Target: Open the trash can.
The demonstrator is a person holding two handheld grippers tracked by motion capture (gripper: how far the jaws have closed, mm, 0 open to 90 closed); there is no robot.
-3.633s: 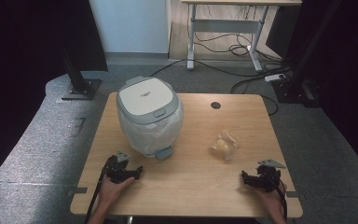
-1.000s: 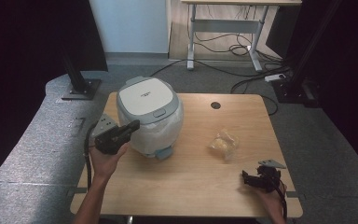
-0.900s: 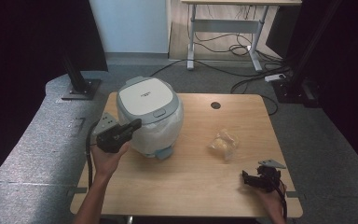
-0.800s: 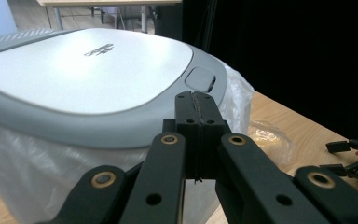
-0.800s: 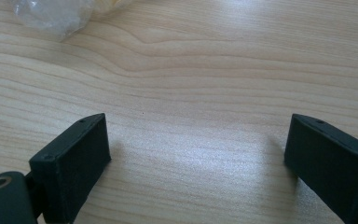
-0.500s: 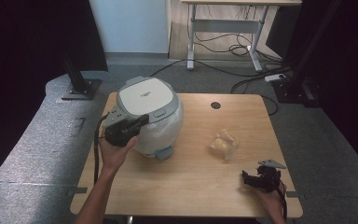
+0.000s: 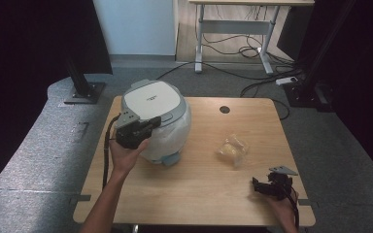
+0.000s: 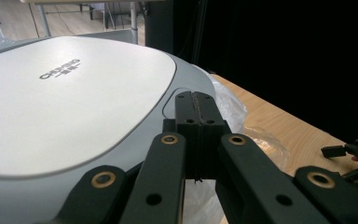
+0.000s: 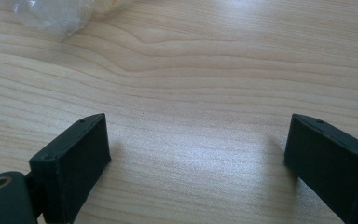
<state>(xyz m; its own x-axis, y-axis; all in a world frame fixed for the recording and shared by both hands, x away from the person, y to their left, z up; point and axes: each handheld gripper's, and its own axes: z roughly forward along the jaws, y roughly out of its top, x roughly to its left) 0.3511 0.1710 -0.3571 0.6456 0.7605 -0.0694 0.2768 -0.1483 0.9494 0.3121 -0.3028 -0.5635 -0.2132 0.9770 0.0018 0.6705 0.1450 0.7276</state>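
A white and grey rice cooker stands at the table's left, its body wrapped in clear plastic. My left gripper is held above the table at the near left edge of the cooker's lid. In the left gripper view its jaws are shut with nothing between them, and their tips lie at the button recess on the lid. My right gripper rests on the table near the front right corner. Its jaws stand wide open over bare wood.
A clear plastic bag with something yellow in it lies right of the cooker; its corner lies ahead of the right jaws. The wooden table has a cable hole at the back. Grey floor lies around the table.
My left gripper rose from the table's front left and moved right, to the cooker's lid edge. The right gripper has stayed put.
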